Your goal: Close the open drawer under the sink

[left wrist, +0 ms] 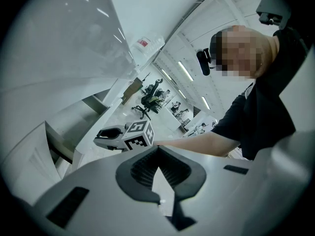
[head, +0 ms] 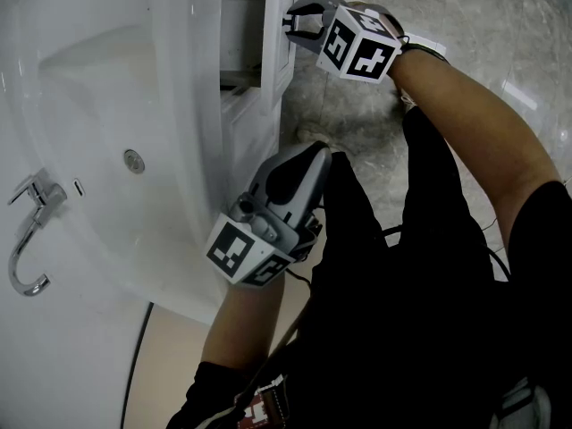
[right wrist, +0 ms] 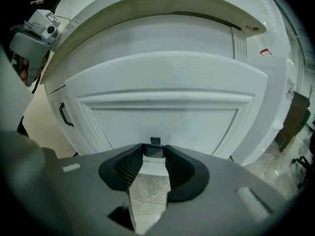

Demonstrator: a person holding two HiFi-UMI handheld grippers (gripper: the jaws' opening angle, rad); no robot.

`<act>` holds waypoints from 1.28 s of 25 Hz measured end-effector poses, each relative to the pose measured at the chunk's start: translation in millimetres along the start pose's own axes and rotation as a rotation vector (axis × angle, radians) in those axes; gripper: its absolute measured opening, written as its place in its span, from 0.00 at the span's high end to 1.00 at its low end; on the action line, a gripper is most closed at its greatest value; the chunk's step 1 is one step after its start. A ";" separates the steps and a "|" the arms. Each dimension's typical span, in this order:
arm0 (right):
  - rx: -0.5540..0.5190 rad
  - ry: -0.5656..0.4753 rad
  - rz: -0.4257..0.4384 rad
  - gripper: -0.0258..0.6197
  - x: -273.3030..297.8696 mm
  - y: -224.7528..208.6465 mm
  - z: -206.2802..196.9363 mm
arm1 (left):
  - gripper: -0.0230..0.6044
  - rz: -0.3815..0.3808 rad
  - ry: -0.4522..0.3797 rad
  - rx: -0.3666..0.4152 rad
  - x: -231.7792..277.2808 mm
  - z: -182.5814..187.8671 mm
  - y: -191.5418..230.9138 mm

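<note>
My right gripper (head: pixel 299 22) has its jaws closed on the small dark handle (right wrist: pixel 155 150) in the middle of the drawer front (right wrist: pixel 167 117); the handle fills the gap from pad to pad, so I read it as gripped, not just straddled. My left gripper (head: pixel 315 153) hangs lower, near my body, with its tips together and nothing between them, and it is clear of the cabinet. As I judge it, the step in hand is the push home. I would drive straight along the drawer's run and keep the wrist square to the front, so the handle does not twist in the pads and the box does not rack on its slides. I would ease off near the end to avoid a slam, and let go only once the front sits flush. The drawer (head: pixel 275 43) is plainly open: from my head camera its front stands out from the vanity under the sink (head: pixel 98 132), with the inside of the box showing behind it. It is white, with a raised frame round a flat panel. To the side of it sits a cabinet door with its own dark pull (right wrist: pixel 64 114).
</note>
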State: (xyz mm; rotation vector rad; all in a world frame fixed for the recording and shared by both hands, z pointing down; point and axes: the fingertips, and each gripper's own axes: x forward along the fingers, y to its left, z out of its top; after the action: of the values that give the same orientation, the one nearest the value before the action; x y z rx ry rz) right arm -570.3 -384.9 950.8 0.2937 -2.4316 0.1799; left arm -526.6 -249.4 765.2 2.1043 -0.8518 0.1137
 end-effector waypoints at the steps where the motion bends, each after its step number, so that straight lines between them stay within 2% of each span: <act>1: -0.003 0.002 0.000 0.75 1.6 -0.2 1.0 | 0.96 -0.001 -0.001 -0.002 0.1 -0.2 0.1; 32: -0.033 -0.008 0.006 0.75 29.5 -1.6 24.7 | 0.96 -0.019 0.001 0.000 -4.6 -3.2 1.8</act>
State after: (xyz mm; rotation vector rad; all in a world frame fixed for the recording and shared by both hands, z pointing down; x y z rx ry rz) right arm -607.1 -396.3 951.0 0.2727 -2.4413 0.1416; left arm -530.5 -245.4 766.8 2.1113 -0.8311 0.1048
